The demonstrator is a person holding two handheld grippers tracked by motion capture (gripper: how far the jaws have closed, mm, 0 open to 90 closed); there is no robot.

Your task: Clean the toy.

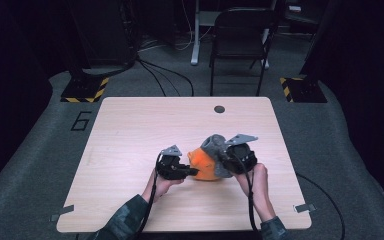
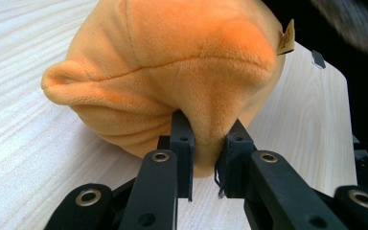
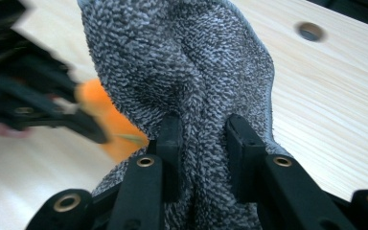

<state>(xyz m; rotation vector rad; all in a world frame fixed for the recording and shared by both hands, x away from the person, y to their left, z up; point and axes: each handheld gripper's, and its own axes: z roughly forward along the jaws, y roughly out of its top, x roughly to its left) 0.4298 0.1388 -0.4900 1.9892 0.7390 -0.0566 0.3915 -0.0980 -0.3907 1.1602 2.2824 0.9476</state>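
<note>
Nearest, at about 6 o'clock on the pale wooden table (image 1: 130, 130), two hands come in from the bottom edge, each with a black two-jaw gripper.

Left gripper (image 1: 194, 171), at 7 o'clock from the table's middle: jaws pressed nearly together, pinching a fold of the soft orange plush cushion-like thing (image 2: 172, 72). In the left gripper view the pile bulges out either side of the pads (image 2: 182, 136), so the grip is on a gathered pinch, not the whole body.

Right gripper (image 1: 222, 156), at about 5 o'clock: jaws partly closed on a bunch of the grey speckled terry fabric cover (image 3: 191, 76), cloth squeezed between the pads (image 3: 170, 139) and rising above them.

Location: orange plush sits just right of table centre, on the wood between both grippers; grey cover drapes its right and far side, touching it.

Handling, by judgement: both light, very soft, fully compliant, nothing fragile. Plush is fuzzy, not slippery, but a shallow pinch may slide off the pile. Best hold is a deep fold or seam; for the cover, near its bound edge.

Orientation: the plush's long axis looks to run roughly 9 to 3 o'clock, blunt rounded end toward 9, small tan tag (image 2: 286, 38) on its far side. The cover's long axis runs from the right gripper up toward 11 o'clock.

Farther, at 12 o'clock: round cable hole (image 1: 219, 109), then a dark folding chair (image 1: 242, 35).
</note>
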